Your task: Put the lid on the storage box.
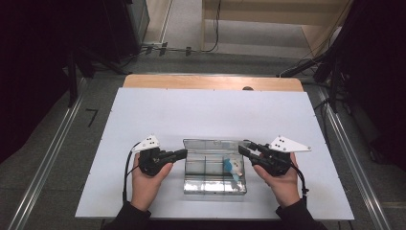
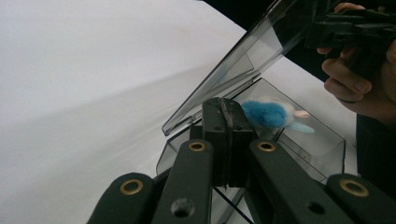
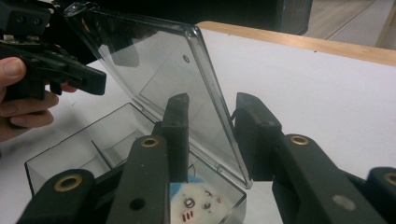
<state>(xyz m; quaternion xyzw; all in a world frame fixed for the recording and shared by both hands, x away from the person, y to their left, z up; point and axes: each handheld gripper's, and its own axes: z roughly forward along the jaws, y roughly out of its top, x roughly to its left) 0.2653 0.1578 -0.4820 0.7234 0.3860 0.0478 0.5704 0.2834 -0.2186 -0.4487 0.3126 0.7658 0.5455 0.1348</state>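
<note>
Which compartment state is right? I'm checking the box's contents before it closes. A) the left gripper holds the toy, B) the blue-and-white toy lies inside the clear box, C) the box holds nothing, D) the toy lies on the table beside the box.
B: the toy lies in a compartment of the box, under its raised lid.

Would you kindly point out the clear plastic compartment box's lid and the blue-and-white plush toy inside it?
Clear plastic lid [image 3: 154,60]: right gripper view, middle of the raised panel.
Blue-and-white plush toy [image 2: 264,114]: left gripper view, its blue fuzzy part.
</note>
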